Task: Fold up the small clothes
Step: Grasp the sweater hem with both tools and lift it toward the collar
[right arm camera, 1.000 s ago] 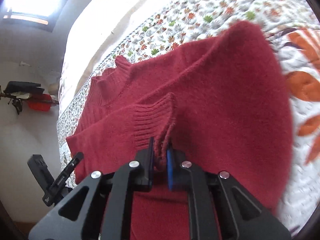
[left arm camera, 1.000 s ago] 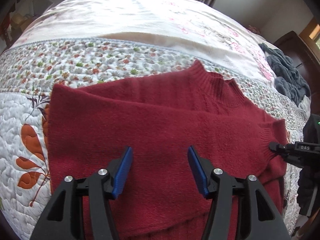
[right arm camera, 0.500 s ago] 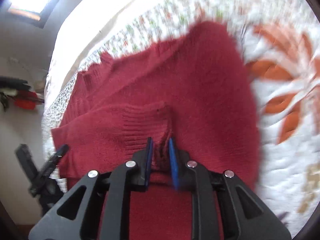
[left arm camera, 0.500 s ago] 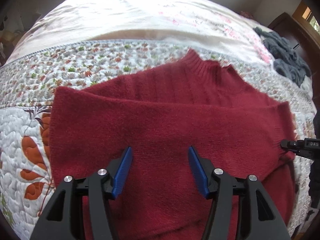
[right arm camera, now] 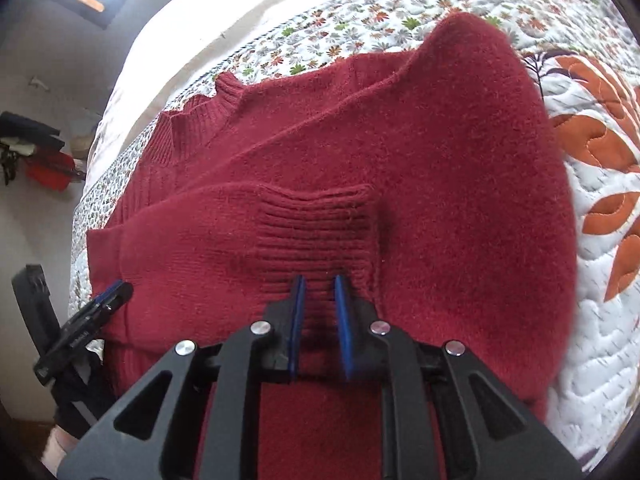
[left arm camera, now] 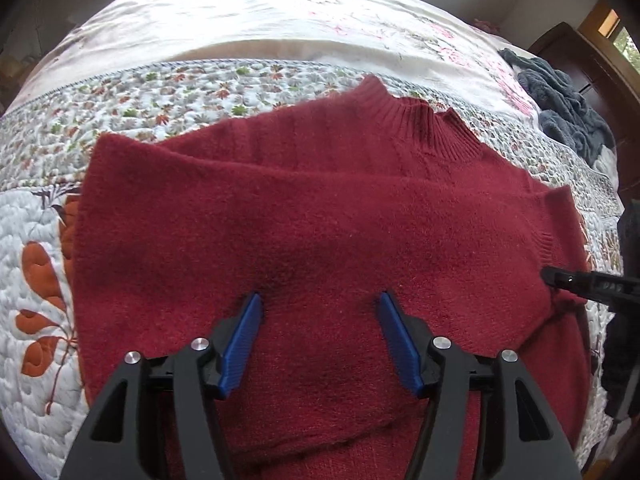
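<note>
A dark red knitted sweater (left arm camera: 320,220) lies on the quilted bed, its ribbed collar (left arm camera: 412,120) pointing away. One sleeve is folded across the body. The ribbed cuff (right arm camera: 316,220) of that sleeve lies flat on the sweater (right arm camera: 440,140). My right gripper (right arm camera: 319,284) hovers just behind the cuff, jaws a little apart with nothing pinched between them. The left gripper (left arm camera: 320,304) stands wide open low over the middle of the sweater, holding nothing. Each gripper's tip shows at the edge of the other's view.
The floral quilt (left arm camera: 180,92) covers the bed, with orange leaf patterns at its near side. A crumpled dark grey garment (left arm camera: 568,108) lies at the far right, by dark wooden furniture. Beyond the bed edge a red object (right arm camera: 48,168) sits near the wall.
The right gripper carried the sleeve cuff across the sweater, then opened and let it go; the cuff now lies flat. The left gripper stayed open and barely shifted.
</note>
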Demonstrator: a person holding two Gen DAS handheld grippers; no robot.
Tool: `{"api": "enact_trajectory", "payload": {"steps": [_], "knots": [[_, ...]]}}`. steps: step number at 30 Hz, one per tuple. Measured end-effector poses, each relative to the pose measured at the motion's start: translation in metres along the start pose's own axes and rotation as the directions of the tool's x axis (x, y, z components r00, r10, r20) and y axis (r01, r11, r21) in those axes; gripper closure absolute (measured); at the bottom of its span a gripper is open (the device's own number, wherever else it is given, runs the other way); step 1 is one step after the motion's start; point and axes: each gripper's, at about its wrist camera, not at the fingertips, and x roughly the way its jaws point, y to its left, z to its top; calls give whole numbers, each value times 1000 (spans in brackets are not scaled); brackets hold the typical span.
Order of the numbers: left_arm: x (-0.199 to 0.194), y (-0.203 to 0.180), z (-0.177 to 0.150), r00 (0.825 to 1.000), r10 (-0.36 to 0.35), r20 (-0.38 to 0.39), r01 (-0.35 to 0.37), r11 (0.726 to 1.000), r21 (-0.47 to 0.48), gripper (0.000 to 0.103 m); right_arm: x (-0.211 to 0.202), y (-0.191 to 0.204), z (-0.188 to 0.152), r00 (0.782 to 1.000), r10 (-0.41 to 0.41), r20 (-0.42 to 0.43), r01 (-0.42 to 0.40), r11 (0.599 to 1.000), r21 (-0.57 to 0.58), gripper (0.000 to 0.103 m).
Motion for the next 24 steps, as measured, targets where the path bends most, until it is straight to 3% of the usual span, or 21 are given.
{"api": "enact_trajectory", "payload": {"steps": [6, 10, 13, 17, 20, 24], "knots": [[-4, -3, 2, 1000, 14, -10, -14, 1000, -12, 37, -7, -4, 0, 1000, 28, 13, -29, 999, 41, 88], [-42, -5, -14, 999, 38, 35, -37, 999, -35, 37, -60, 0, -19, 994, 64, 86, -66, 997, 25, 63], [-72, 0, -48, 996, 78, 38, -75, 994, -77, 37, -89, -9, -53, 996, 66, 62, -66, 998, -6, 60], [-104, 7, -107, 987, 156, -30, -159, 979, -130, 37, -115, -33, -109, 998, 55, -22, -55, 998, 4, 60], [-127, 6, -153, 970, 220, -103, -231, 967, -111, 37, -136, -48, -154, 996, 36, -83, -35, 999, 12, 59], [-149, 6, -200, 948, 256, -189, -275, 958, -81, 36, -159, -66, -204, 991, 10, -134, -6, 1000, 24, 52]]}}
